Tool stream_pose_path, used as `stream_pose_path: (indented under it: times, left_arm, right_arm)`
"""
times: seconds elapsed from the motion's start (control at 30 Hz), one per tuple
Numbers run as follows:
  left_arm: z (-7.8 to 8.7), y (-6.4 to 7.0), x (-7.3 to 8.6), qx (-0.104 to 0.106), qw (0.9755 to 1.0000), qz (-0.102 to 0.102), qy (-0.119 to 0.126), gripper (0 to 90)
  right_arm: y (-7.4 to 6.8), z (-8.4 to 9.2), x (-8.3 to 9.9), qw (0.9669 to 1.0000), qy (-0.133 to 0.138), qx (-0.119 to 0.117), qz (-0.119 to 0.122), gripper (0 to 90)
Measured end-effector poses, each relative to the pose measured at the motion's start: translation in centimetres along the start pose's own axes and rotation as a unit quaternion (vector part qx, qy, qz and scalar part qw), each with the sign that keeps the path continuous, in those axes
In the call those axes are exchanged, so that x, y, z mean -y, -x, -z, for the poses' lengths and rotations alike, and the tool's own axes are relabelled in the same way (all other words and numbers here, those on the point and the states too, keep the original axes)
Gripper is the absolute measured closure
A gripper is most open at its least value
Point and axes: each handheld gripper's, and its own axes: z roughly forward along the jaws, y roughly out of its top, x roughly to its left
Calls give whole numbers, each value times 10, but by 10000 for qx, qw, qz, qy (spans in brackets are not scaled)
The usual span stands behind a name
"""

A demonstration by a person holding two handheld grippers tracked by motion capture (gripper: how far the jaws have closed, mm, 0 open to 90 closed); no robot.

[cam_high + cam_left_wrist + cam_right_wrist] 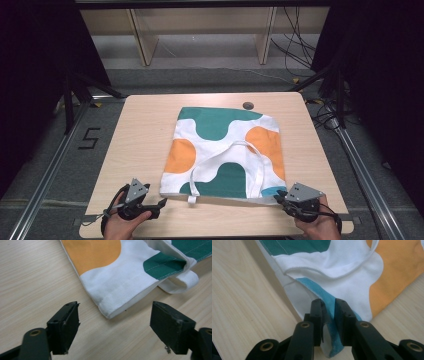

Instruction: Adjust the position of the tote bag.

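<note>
Bag lies flat mid-desk, handles on top. My right tongs are nearly closed, pinching the bag's near right corner, blue edge between the pads. My left tongs gape wide, just short of the near left corner, touching nothing.

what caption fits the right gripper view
Right gripper pinching the blue-edged corner of a patterned tote bag on a wooden table.
</note>
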Motion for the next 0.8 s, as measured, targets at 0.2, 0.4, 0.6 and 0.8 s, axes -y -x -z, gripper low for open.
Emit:
stream_pose_path:
  times: [0.2,0.4,0.6,0.8]
  left_arm:
    - [-7,2,-3,-84,9998,-105,-152,238]
    - [-24,1,-12,-340,9975,-444,-443,262]
    - [-36,-2,-21,-404,9974,-483,-358,285]
    - [-43,-1,-31,-427,9963,-751,-25,471]
  right_arm:
    - [-1,-2,-1,9999,-3,15,112,756]
    - [-1,-3,-1,10000,-29,12,90,738]
    - [0,-4,-1,10000,-25,21,29,692]
    - [1,-6,0,9999,-84,71,-86,611]
